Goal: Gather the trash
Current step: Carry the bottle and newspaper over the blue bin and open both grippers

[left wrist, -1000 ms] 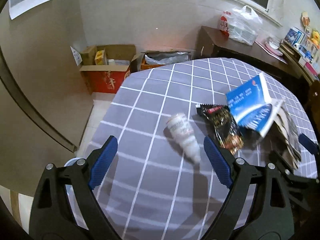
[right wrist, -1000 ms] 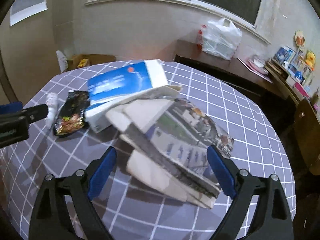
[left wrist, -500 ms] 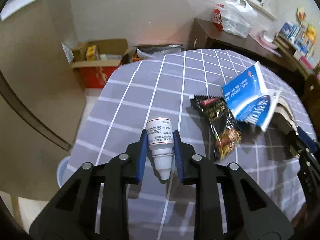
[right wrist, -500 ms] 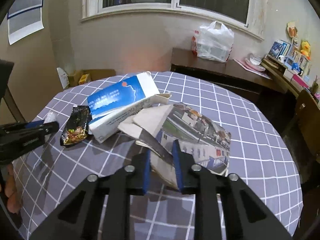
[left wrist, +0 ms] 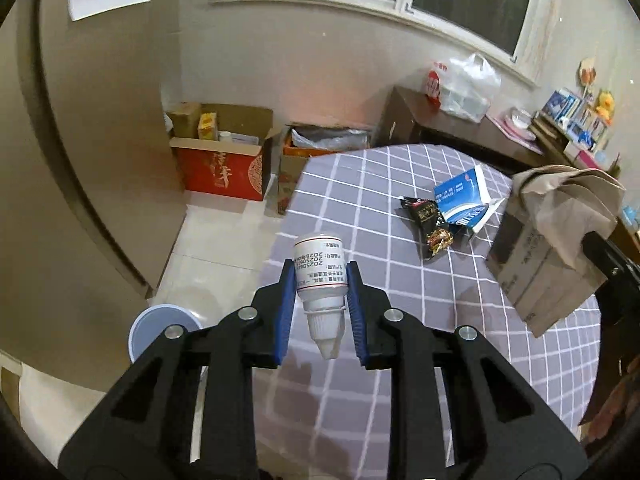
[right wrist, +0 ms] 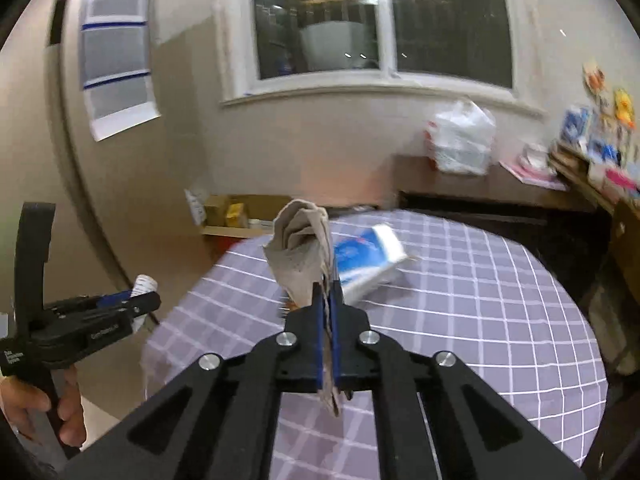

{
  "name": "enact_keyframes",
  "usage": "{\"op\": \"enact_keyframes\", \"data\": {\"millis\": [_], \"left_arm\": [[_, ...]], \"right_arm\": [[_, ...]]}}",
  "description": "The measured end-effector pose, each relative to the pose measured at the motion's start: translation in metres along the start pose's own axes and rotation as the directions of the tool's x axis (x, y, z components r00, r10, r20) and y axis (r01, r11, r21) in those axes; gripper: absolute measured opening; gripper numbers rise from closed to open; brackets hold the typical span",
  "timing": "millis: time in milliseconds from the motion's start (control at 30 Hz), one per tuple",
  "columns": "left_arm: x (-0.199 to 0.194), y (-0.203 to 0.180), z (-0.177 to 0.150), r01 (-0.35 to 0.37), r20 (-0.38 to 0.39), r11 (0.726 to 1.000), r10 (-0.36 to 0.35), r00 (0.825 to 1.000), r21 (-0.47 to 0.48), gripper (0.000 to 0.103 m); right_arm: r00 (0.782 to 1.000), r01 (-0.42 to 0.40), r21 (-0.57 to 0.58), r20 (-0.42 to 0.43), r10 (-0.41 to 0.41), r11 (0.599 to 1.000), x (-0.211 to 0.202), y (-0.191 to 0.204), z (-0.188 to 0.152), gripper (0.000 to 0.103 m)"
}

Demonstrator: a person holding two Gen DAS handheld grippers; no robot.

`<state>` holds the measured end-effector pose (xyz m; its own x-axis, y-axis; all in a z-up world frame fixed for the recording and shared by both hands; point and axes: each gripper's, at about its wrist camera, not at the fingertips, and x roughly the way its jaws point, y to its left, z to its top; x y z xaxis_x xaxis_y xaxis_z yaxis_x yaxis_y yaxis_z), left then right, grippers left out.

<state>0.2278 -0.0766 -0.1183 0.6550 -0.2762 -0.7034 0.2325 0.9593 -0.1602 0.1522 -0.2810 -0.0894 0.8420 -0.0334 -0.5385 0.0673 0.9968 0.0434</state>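
Observation:
A small white bottle hangs neck-down over the table's left edge, with my left gripper shut on it. The right wrist view shows the same left gripper and bottle at the left. My right gripper has its jaws closing tight on a crumpled brown paper, lifted off the table. That paper also hangs at the right of the left wrist view. A blue-and-white carton and a black snack wrapper lie on the purple checked tablecloth.
A blue-rimmed bin stands on the floor below the left gripper. A red cardboard box and a lined box sit by the wall. A dark sideboard carries a plastic bag. A hand holds the left gripper.
Both grippers went from wide open to closed: the left took the white bottle, the right took the paper. Both then rose and pulled back from the table with their loads.

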Motion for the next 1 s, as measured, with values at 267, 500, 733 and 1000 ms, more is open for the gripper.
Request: {"op": "enact_keyframes", "data": {"millis": [267,500,733,1000], "left_arm": [[-0.052,0.088,-0.021,-0.014,0.038,0.996,0.017,0.999,-0.091,0.025],[-0.062,0.175,-0.045,-0.099,0.016,0.975,0.105,0.994,-0.198,0.025],[-0.048,0.247,-0.065,-0.181,-0.042,0.942,0.176,0.984,-0.282,0.025],[-0.018,0.312,-0.082,-0.265,-0.131,0.898,0.233,0.964,-0.352,0.025]], "right_arm": [[0.983,-0.18,-0.084,-0.041,0.177,0.98,0.003,0.111,-0.002,0.004],[0.941,-0.33,-0.155,-0.13,0.312,0.931,0.033,0.219,-0.017,0.004],[0.886,-0.445,-0.175,-0.227,0.404,0.878,0.079,0.302,-0.035,0.004],[0.824,-0.548,-0.142,-0.264,0.502,0.825,0.143,0.374,-0.059,0.025]]}}
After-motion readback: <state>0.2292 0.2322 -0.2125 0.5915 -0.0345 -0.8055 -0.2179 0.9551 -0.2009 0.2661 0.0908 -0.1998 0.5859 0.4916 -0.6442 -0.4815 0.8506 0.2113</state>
